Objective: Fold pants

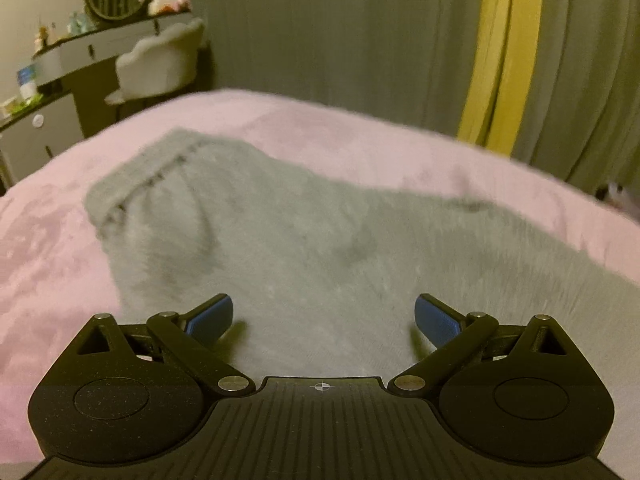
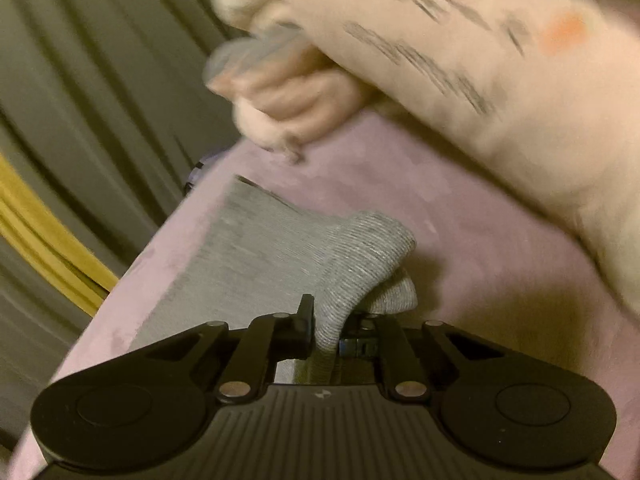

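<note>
The right gripper (image 2: 326,334) is clamped on a thin bunched edge of the grey pants (image 2: 256,256), which trail away ahead of it over the pink bed cover (image 2: 460,240); so little cloth is pinched that it could slip free if tugged. The left gripper (image 1: 324,316) hangs spread wide and empty just above the pants (image 1: 280,248), so the unheld side may drag and crease.

Pants (image 1: 288,240) lie on the bed (image 1: 48,248), curtain (image 1: 320,32) behind.
</note>
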